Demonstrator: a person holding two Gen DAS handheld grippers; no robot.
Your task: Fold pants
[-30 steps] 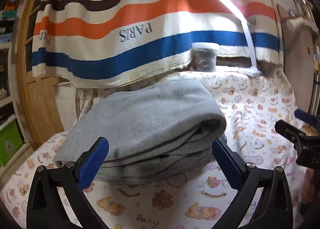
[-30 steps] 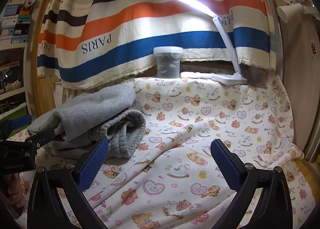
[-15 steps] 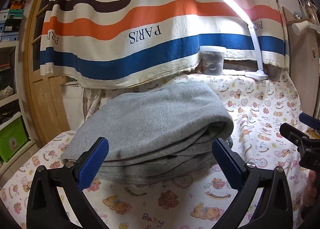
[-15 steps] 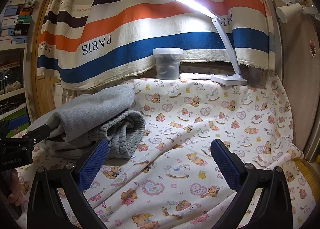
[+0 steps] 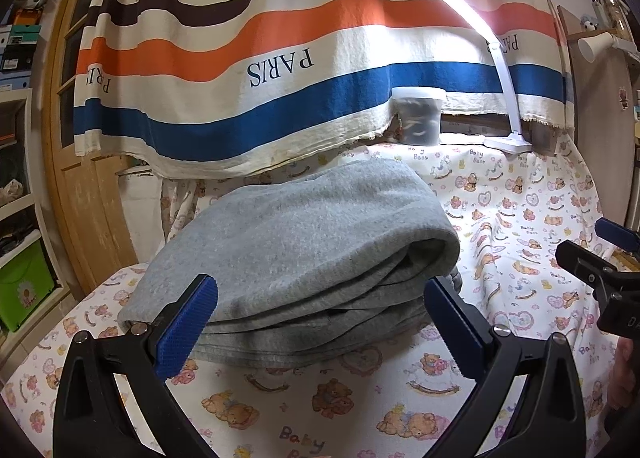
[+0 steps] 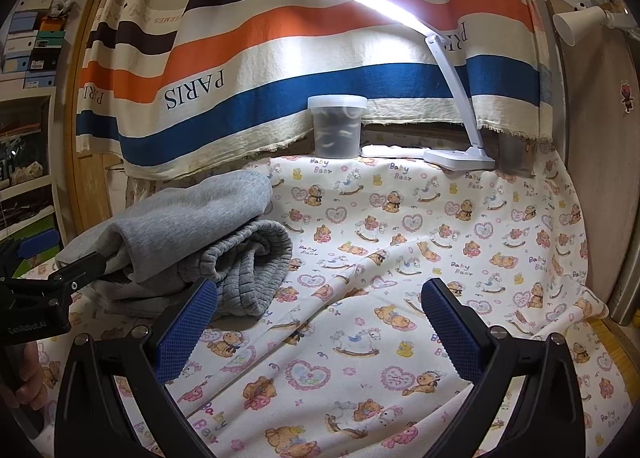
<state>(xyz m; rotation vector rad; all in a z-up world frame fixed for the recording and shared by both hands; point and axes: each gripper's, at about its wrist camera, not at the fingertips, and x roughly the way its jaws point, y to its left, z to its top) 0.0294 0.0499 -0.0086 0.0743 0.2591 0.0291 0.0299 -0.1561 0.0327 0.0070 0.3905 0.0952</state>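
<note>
The grey pants (image 5: 304, 254) lie folded in a thick stack on the bear-print sheet (image 5: 520, 218). My left gripper (image 5: 320, 322) is open, just in front of the stack's near edge, holding nothing. In the right wrist view the pants (image 6: 192, 234) lie at the left, ribbed waistband outward. My right gripper (image 6: 320, 326) is open and empty over bare sheet to the right of the pants. Each gripper shows at the edge of the other's view, the right one (image 5: 600, 262) and the left one (image 6: 52, 278).
A striped PARIS curtain (image 5: 280, 70) hangs behind the table. A clear lidded jar (image 6: 338, 126) and a lit white desk lamp (image 6: 456, 156) stand at the back. A wooden door (image 5: 80, 186) and shelves are at the left, a wall at the right.
The left gripper has drawn back and risen slightly from the folded pants, still open. The right gripper has barely moved. The pants lie still.
</note>
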